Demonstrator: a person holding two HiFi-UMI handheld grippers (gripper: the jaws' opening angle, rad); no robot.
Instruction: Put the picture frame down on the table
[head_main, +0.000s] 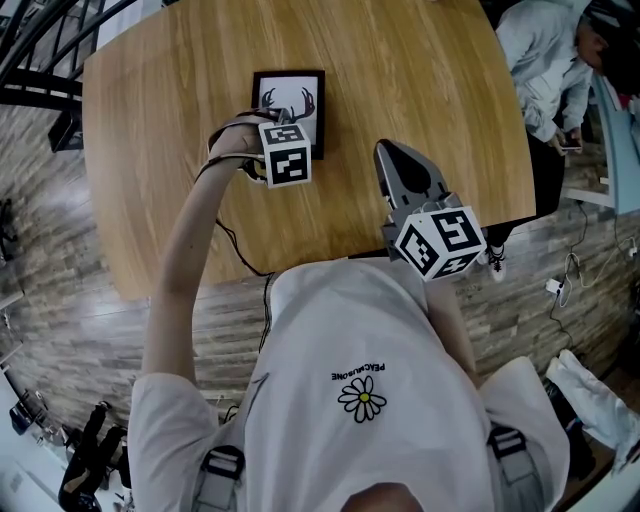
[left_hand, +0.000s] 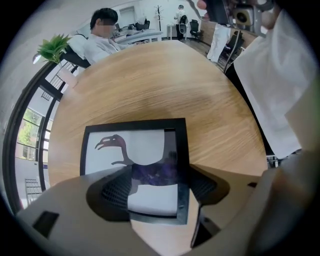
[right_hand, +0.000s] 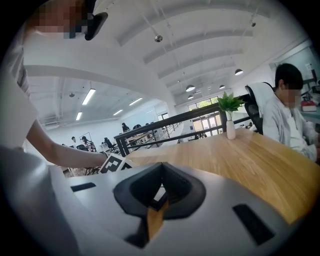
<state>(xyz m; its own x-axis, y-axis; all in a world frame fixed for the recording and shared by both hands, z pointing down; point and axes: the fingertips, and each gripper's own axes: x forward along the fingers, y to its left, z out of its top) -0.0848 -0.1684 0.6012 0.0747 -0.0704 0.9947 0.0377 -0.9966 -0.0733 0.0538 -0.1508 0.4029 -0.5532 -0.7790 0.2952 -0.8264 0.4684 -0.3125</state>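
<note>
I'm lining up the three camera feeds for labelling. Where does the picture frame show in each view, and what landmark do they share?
Head view: the picture frame is at upper centre, on the table.
Left gripper view: lower centre, behind the parted jaws of the left tool.
Right gripper view: not clearly in it.
Shared landmark: the wooden table, which shows in all three views.

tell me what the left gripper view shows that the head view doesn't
Only the left gripper view: the left tongs standing apart over the near edge of the picture frame, and a green plant. Only the head view: the right tongs and the plank floor. Both: the frame lying on the wooden table.
</note>
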